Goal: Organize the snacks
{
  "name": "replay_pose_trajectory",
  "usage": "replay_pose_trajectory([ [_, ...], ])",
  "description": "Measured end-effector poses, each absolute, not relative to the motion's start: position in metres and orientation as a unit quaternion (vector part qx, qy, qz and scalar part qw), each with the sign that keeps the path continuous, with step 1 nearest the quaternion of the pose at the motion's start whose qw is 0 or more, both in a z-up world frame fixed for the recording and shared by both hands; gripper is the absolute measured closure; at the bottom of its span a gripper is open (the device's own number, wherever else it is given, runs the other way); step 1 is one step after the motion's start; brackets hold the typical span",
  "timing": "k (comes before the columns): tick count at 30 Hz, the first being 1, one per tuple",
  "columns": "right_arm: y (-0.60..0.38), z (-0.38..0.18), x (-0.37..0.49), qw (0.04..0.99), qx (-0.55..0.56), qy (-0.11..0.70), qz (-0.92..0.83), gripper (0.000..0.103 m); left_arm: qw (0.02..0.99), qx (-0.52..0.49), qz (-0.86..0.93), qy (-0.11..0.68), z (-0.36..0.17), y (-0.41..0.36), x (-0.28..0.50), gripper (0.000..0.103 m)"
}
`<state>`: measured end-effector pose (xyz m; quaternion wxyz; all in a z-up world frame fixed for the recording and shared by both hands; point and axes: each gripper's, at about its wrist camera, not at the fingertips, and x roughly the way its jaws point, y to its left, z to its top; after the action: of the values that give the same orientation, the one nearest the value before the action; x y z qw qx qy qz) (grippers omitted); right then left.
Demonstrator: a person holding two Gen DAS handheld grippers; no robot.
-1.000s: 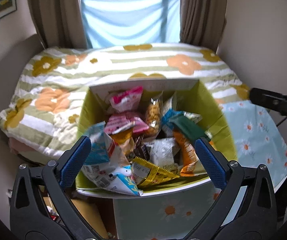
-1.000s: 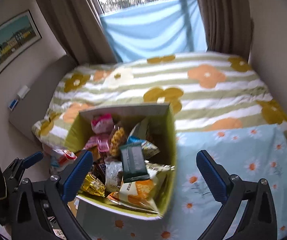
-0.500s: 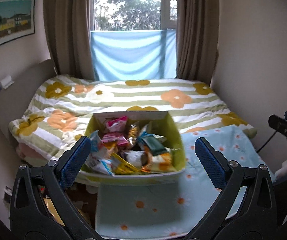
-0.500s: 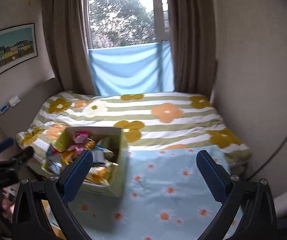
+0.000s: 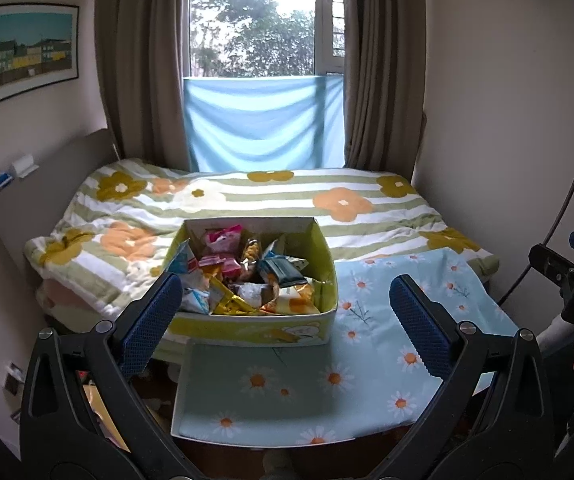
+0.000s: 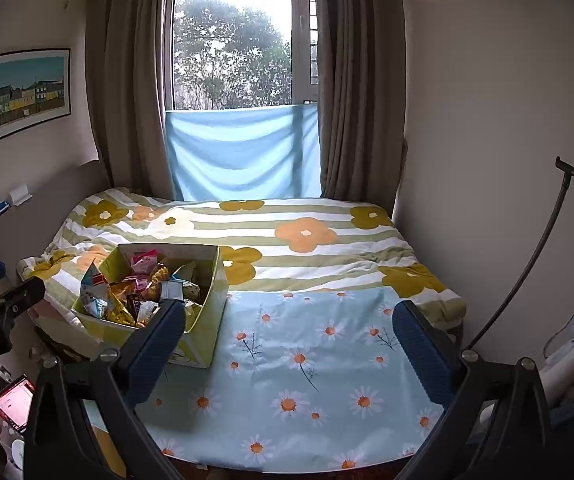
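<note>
Item: open yellow-green cardboard box [image 5: 329, 280], rectangular, cartoon print on its front wall. It stands on the near left part of a pale blue daisy-print cloth [image 5: 367, 368] spread over a surface at the foot of the bed. In the right wrist view the same box [image 6: 207, 320] sits at left, its near right corner just beside the left finger of that tool.

Contents: a loose heap of snack packets [image 5: 247, 280], filling the box to about rim height. Among them are a pink-and-white pouch [image 5: 223, 240] at the back, a dark teal wrapper [image 5: 283, 276] right of centre, a glossy yellow foil pack [image 5: 231, 304] at the front, and a light blue-and-white bag [image 5: 191, 280] leaning on the left wall.

Left tool [image 5: 287, 320]: two black arms with blue textured pads, spread wide, holding nothing, well back from the box.

Right tool [image 6: 291, 344]: same build, fingers equally wide apart, empty, over the daisy cloth to the right of the box.

Setting: bed with green-striped floral quilt [image 5: 267, 200], brown curtains [image 5: 143, 80], window with a light blue sheet [image 5: 263, 124] across its lower part, framed townscape picture [image 5: 31, 52] on the left wall.
</note>
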<state>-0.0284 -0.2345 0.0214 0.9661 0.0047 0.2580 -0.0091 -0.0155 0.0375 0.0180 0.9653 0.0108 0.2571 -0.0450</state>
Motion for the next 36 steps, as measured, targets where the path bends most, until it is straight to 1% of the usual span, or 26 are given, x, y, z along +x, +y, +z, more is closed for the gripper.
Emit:
replay_pose_trajectory([
  [17, -0.2369, 0.0235, -0.0383, 0.967, 0.007, 0.254, -0.014, 0.0, 0.965, 0.01, -0.049, 0.256, 0.0212, 0.0313, -0.0199, 0.0],
  [36, -0.2349, 0.0265, -0.0308, 0.967, 0.014, 0.255, -0.013, 0.0, 0.966, 0.014, -0.047, 0.253, 0.0237, 0.0344, -0.0168, 0.0],
])
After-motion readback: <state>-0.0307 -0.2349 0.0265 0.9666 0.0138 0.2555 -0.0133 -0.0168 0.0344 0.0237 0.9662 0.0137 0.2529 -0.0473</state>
